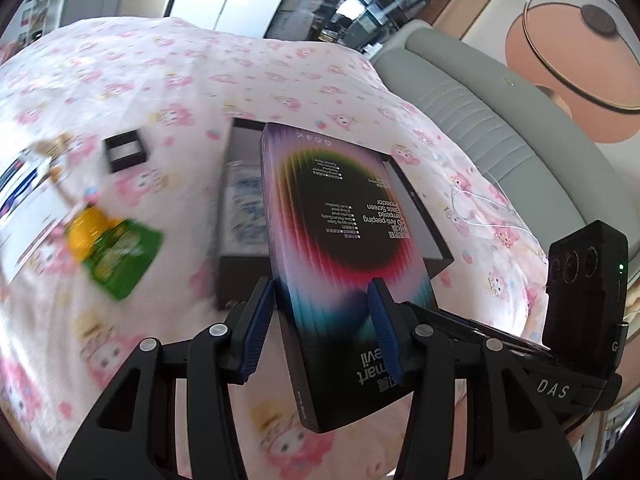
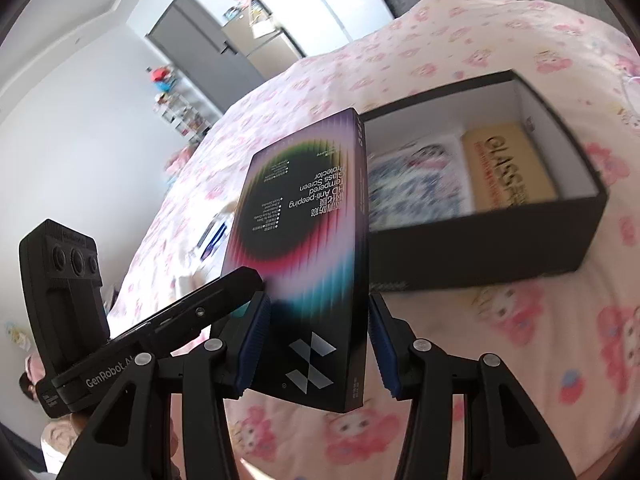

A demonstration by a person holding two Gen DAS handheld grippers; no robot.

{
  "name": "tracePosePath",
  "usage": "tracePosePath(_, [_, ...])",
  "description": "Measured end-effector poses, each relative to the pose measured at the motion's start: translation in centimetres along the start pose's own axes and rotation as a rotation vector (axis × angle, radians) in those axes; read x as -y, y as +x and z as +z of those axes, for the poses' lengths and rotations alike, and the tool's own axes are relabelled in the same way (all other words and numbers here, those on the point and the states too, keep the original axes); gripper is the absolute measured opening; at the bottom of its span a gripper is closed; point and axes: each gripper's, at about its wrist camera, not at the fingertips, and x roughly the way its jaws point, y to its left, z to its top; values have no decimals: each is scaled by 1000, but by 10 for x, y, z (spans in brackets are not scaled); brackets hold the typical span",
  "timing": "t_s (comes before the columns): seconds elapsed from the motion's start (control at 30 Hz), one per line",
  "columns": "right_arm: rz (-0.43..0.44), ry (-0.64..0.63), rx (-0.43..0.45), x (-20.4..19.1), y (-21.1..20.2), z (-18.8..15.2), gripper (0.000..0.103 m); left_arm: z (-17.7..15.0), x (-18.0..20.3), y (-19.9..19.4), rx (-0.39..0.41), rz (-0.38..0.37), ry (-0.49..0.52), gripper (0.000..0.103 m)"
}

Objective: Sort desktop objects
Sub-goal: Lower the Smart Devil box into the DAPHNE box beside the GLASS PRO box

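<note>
We've got both the left gripper (image 1: 322, 324) and right gripper (image 2: 316, 340) clamped on the flat black rainbow-ringed cardboard screen-protector box (image 1: 340, 248), held tilted above the open black storage box (image 2: 492, 248) on the pink bedspread (image 1: 168, 80).

1. A pink bedspread (image 1: 280, 80) printed with cartoon figures covers the bed on which everything lies.
2. A grey padded headboard (image 1: 480, 100) curves along the bedspread's right edge in the left wrist view.
3. A thin white cable (image 1: 492, 204) trails over the bedspread near the headboard.
4. A round peach wall decoration (image 1: 568, 52) hangs above the headboard.
5. A grey wardrobe (image 2: 200, 44) stands against the far white wall.
</note>
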Motion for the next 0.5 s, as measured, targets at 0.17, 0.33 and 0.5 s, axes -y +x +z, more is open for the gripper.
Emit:
tracePosePath(0.17, [-58,26,22,31,-2,34,45,26,18,44,-34,-33,1,49])
tracePosePath(0.33, [-90,41,24,59,5,73,45,61,29,90,-62,-48,16,49])
tracePosePath(0.5, [-113,97,9,90,25,98,45,79,25,140,-128,-61,-15,49])
